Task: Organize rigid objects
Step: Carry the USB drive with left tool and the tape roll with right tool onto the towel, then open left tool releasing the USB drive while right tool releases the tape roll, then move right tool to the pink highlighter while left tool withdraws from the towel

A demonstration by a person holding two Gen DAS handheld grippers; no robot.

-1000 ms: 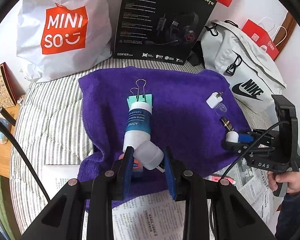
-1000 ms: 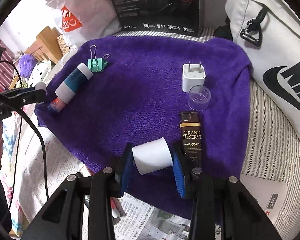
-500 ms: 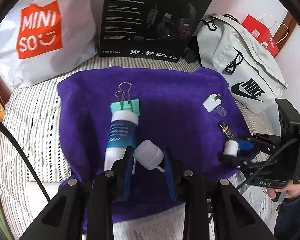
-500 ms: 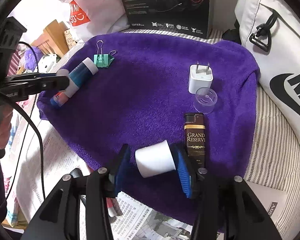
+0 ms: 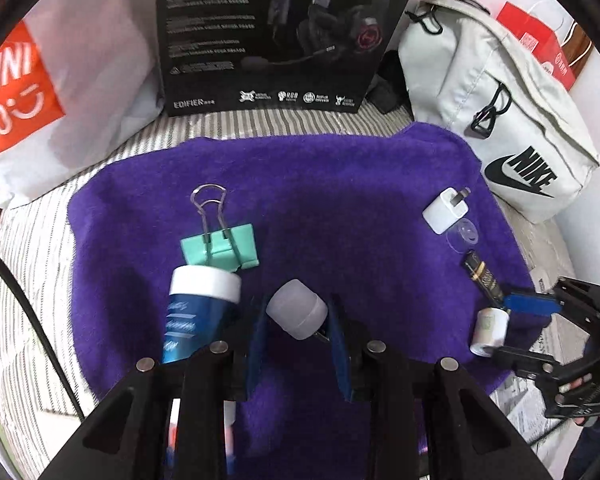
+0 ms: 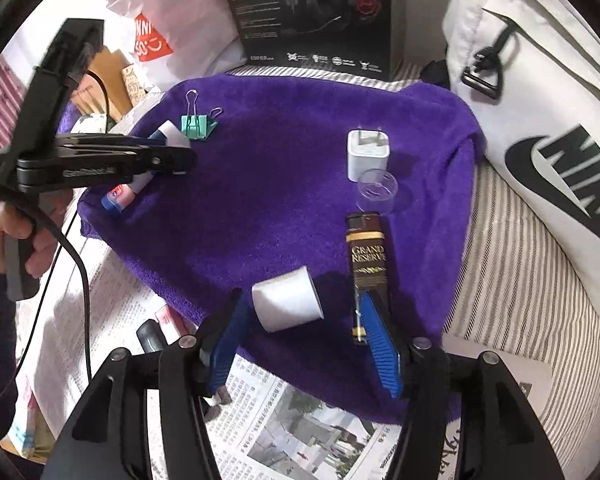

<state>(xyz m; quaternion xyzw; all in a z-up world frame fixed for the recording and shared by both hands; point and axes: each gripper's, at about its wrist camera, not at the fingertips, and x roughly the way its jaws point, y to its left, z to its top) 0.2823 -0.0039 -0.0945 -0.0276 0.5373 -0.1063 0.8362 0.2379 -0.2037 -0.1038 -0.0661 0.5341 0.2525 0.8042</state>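
Our left claw (image 5: 296,322) is pinched on a small frosted white cap (image 5: 297,314), both blue pads pressed against its sides, and we hold it just above the purple towel (image 5: 340,184), close to the towel's near edge. Just to its left lies a blue bottle with a white lid (image 5: 198,312), and touching that lid's far side is a mint green binder clip (image 5: 220,246) with its wire handles pointing away from us.

Our right claw (image 6: 306,330) has just been spreading its jaws, and they now stand apart. A small white cup (image 6: 288,304) lies on its side between them on the towel; the left pad is at or very near its rim, and we cannot tell if they touch, while the right pad is clear of it. That right pad sits over the near end of a dark brown lighter (image 6: 368,264), which lies lengthwise on the towel just right of the cup.

Beyond the lighter stands a clear plastic cap (image 6: 376,190), and just behind it a white plug adapter (image 6: 368,152), prongs pointing away.

Behind the towel, on the striped bedding (image 6: 508,280), stand a black headset box (image 5: 276,36), a white shopping bag (image 5: 72,80) to its left and a pale grey backpack (image 5: 492,100) to its right. Newspaper (image 6: 300,424) lies under the towel's near edge.
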